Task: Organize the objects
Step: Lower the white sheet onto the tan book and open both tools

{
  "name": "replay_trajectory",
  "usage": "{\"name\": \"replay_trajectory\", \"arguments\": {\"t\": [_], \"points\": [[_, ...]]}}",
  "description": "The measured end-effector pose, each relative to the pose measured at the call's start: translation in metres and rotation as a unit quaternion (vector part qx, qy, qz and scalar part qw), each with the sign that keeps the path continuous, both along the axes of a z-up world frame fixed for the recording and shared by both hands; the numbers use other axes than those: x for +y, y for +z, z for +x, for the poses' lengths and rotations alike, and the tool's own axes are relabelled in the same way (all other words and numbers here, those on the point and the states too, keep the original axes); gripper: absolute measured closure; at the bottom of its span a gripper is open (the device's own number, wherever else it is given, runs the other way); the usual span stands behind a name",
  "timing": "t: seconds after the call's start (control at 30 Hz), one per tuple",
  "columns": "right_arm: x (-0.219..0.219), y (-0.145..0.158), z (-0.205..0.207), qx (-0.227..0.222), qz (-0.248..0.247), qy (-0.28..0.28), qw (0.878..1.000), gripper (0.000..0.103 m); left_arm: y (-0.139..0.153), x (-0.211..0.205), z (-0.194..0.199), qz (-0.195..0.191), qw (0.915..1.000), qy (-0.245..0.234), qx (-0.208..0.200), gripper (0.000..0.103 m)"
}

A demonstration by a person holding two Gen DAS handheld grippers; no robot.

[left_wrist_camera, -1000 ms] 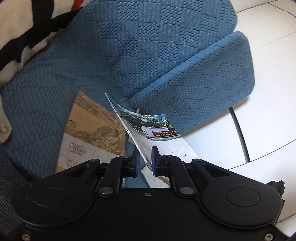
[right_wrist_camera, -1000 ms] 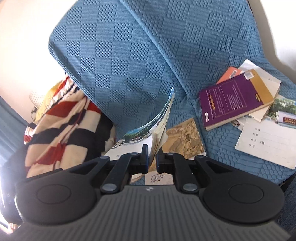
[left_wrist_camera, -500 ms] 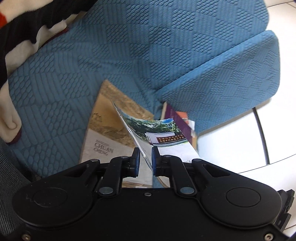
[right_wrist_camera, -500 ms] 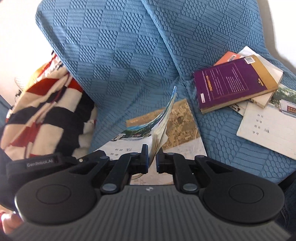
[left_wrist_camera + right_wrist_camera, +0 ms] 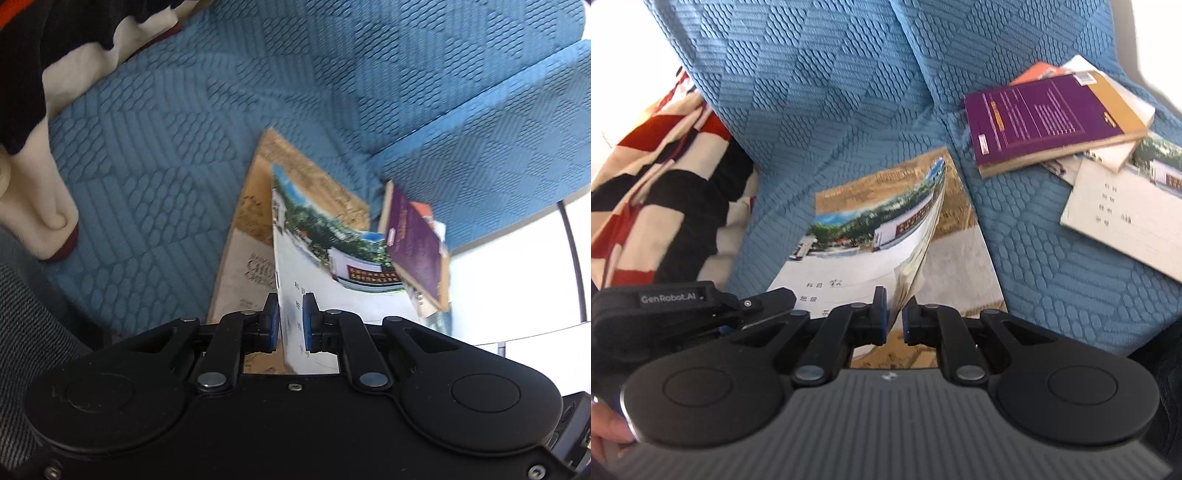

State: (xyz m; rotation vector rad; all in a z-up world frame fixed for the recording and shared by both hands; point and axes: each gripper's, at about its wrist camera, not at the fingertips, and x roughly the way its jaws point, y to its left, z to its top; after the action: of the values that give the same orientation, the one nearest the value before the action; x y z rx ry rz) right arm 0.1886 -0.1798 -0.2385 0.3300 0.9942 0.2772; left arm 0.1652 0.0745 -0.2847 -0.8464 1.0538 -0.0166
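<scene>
Both tongs pinch the same thin school notebook (image 5: 849,254): the left gripper (image 5: 290,319) holds one bottom corner and the right gripper (image 5: 894,316) holds the other. The notebook hangs bent just above a tan book (image 5: 960,258) that lies flat on the blue sofa (image 5: 831,92). A purple book (image 5: 1038,114) sits on a messy pile to the right, and a striped blanket (image 5: 657,177) is on the left.
</scene>
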Motion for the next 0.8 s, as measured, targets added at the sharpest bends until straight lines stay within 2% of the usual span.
{"name": "replay_trajectory", "arguments": {"t": [0.13, 0.37, 0.5, 0.57, 0.63, 0.67, 0.73, 0.77, 0.8], "points": [[0.000, -0.013, -0.002, 0.018, -0.003, 0.001, 1.000, 0.092, -0.007, -0.005, -0.001, 0.021, 0.9996, -0.001, 0.016, 0.093], [-0.001, -0.027, -0.003, 0.043, -0.009, -0.003, 0.999, 0.092, -0.016, -0.008, 0.000, 0.029, 0.9989, -0.011, 0.034, 0.093], [-0.004, -0.027, -0.003, 0.053, -0.005, -0.007, 0.999, 0.090, -0.013, -0.010, 0.000, 0.036, 0.9987, -0.015, 0.034, 0.087], [-0.005, -0.026, -0.003, 0.058, -0.005, -0.009, 0.998, 0.090, -0.011, -0.012, 0.001, 0.040, 0.9984, -0.019, 0.035, 0.078], [-0.006, -0.024, -0.002, 0.066, -0.007, -0.011, 0.998, 0.085, -0.007, -0.014, 0.001, 0.050, 0.9979, -0.023, 0.034, 0.047], [-0.007, -0.024, -0.001, 0.069, -0.010, -0.012, 0.997, 0.077, -0.005, -0.016, 0.001, 0.059, 0.9974, -0.023, 0.032, 0.041], [-0.010, -0.021, -0.004, 0.065, -0.023, -0.012, 0.998, 0.067, 0.002, -0.019, -0.002, 0.076, 0.9964, -0.026, 0.028, 0.022], [-0.013, -0.019, -0.006, 0.063, -0.023, -0.012, 0.998, 0.061, 0.005, -0.021, -0.003, 0.079, 0.9963, -0.027, 0.024, 0.019], [-0.016, -0.017, -0.008, 0.062, -0.022, -0.014, 0.998, 0.059, 0.009, -0.022, -0.005, 0.081, 0.9960, -0.030, 0.020, 0.017]]}}
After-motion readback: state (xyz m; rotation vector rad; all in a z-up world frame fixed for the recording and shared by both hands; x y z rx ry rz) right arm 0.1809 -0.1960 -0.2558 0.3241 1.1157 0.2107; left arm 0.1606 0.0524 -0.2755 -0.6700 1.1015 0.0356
